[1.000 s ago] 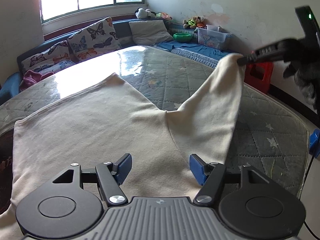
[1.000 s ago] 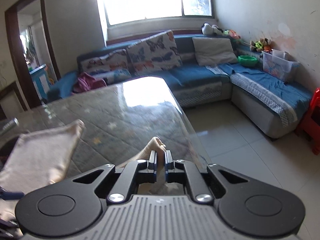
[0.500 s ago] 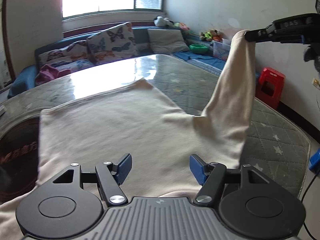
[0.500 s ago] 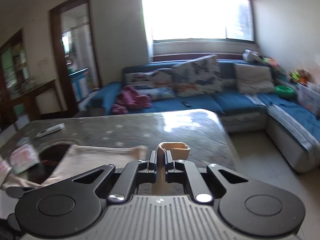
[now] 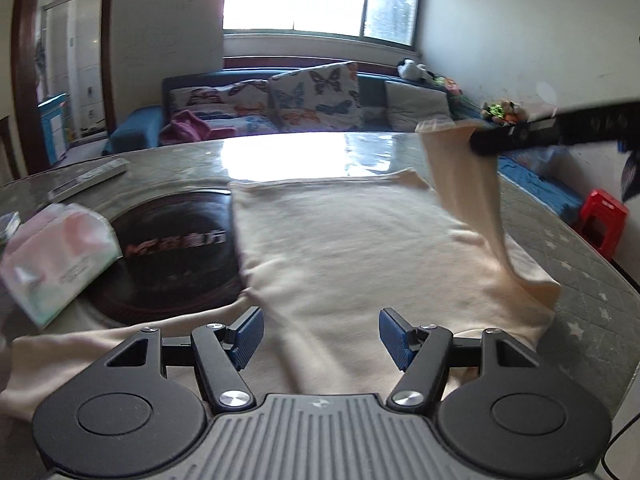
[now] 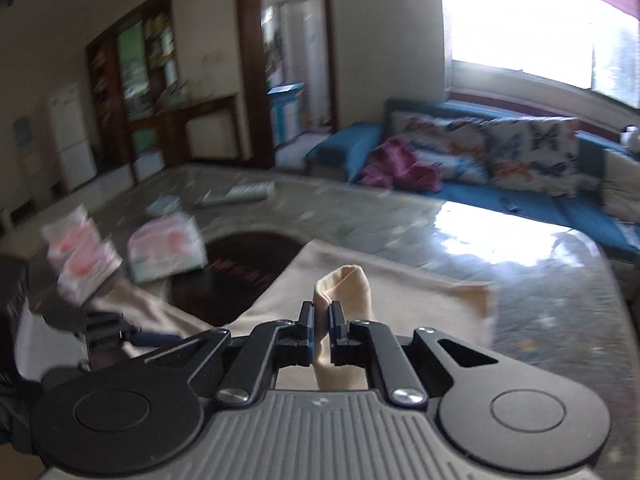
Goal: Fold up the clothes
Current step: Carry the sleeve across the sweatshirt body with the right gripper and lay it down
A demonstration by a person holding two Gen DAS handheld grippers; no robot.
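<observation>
Ahead and left of the jaws: dark round inset [image 5: 172, 256] in grey quilted star-print tabletop [image 5: 592, 280], pale pink-and-green tissue packs [image 5: 52, 256] at its left edge. Farther ahead: blue sofa [image 5: 136, 136], butterfly-print cushions [image 5: 316, 96], magenta cloth [image 5: 192, 128]. Far right: red plastic stool [image 5: 602, 216].

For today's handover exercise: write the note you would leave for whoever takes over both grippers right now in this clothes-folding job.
Right gripper: shut on the sleeve of the cream shirt, holding it raised above the shirt's body.
Left gripper: open, holding nothing, low over the shirt's near edge.
The shirt lies spread flat on the table, its left side overlapping the dark round inset. Tissue packs sit further left.
Done: sleeve lifted. No fold laid yet.
Left: lay the sleeve across the body, likely do the other sleeve too, then fold the body.
</observation>
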